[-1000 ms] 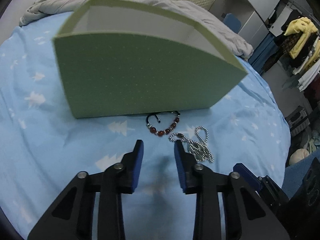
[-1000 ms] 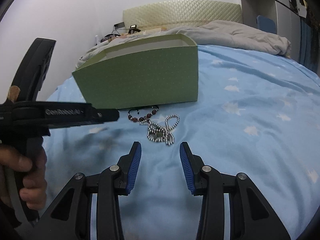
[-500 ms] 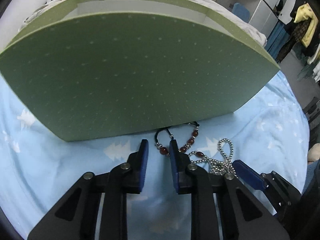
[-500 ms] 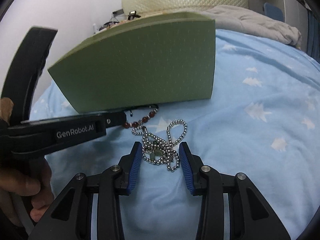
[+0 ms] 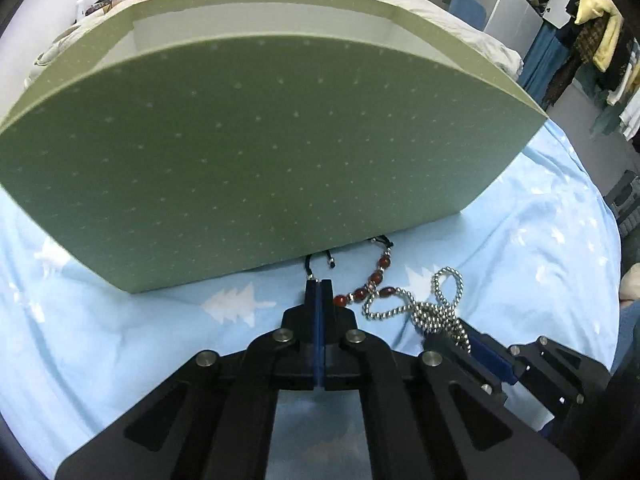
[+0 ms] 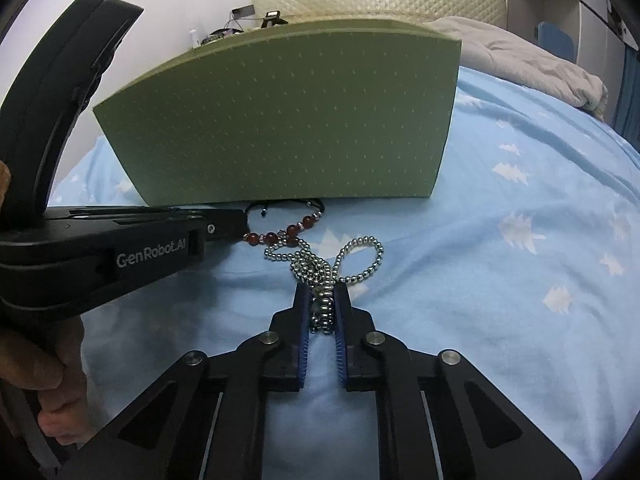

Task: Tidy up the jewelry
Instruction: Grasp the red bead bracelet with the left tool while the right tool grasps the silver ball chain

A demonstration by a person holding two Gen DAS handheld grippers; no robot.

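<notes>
Two pieces of jewelry lie on the light blue, tree-printed bedsheet directly in front of an open green dotted box, and each gripper has taken one of them, which looks like the start of lifting both into the box together. The left gripper has just closed fully; its blue pads meet with no gap, and the black cord of the red bead bracelet runs into their tips, so it appears pinched there, though the cord is too thin to see between the pads. Gripping the cord end rather than the beads is a sensible choice, since the round beads would roll out of flat pads. The rest of that bracelet curls on the sheet with its far loop touching the base of the box. The right gripper has also just been closing and now stands narrow, its pads pressing on the bunched middle of the silver ball-chain necklace, whose loops spill forward toward the bracelet and overlap it near the red beads. Taking the chain at its thickest clump gives the pads something to bite on. Because the two pieces touch, lifting one may drag the other. A person's hand holds the left tool's handle at the left edge of the right wrist view. The box interior shows white walls in the left wrist view; its floor is hidden
</notes>
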